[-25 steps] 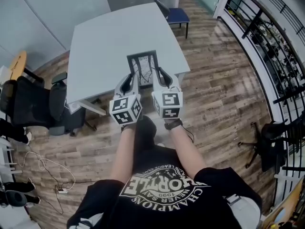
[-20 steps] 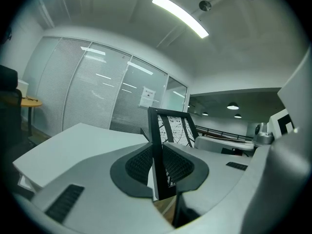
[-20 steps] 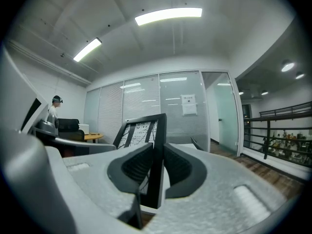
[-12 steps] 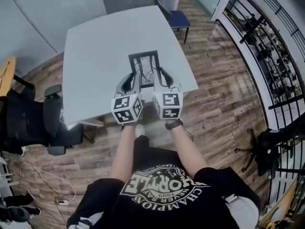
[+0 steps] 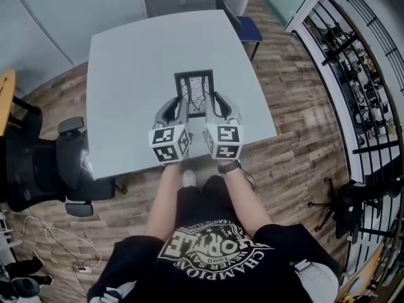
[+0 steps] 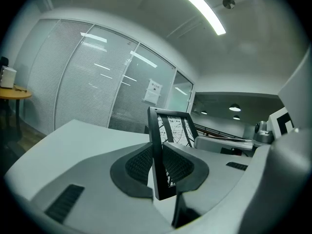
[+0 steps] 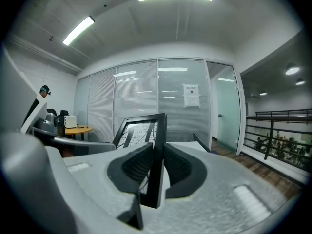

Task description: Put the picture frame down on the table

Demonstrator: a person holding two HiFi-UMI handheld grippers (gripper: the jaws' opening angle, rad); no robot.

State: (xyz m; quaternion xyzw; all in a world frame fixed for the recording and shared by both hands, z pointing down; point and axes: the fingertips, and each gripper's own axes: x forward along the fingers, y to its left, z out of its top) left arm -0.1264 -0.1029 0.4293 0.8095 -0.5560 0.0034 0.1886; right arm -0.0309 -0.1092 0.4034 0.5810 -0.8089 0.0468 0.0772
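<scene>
Holding black rectangular picture frame with black-and-white line print (image 5: 193,93) in both claws, above near half of pale grey square table (image 5: 120,62). Can't tell from head view whether touching tabletop or just clear of it. Print side turned up toward head camera.

Clamped on frame's left side with left grey two-jaw gripper (image 5: 179,108). In left gripper view: closed hard on frame (image 6: 171,128) edge-on, black ribbed pads (image 6: 140,163) pressed against both faces, lower corner poking out just behind pads.

Same on frame's right side with right grey two-jaw gripper (image 5: 212,106). In right gripper view: shut tight on black edge, print side (image 7: 138,130) off to left, nothing else between jaws.

Gripped low on both sides, most of frame sticking out past fingertips, away from person.

Around table: blue-seated chair (image 5: 247,25) at far right corner, black office chair (image 5: 66,163) at near left, both on wood-plank floor (image 5: 297,106). Black metal railing (image 5: 353,62) further right.
</scene>
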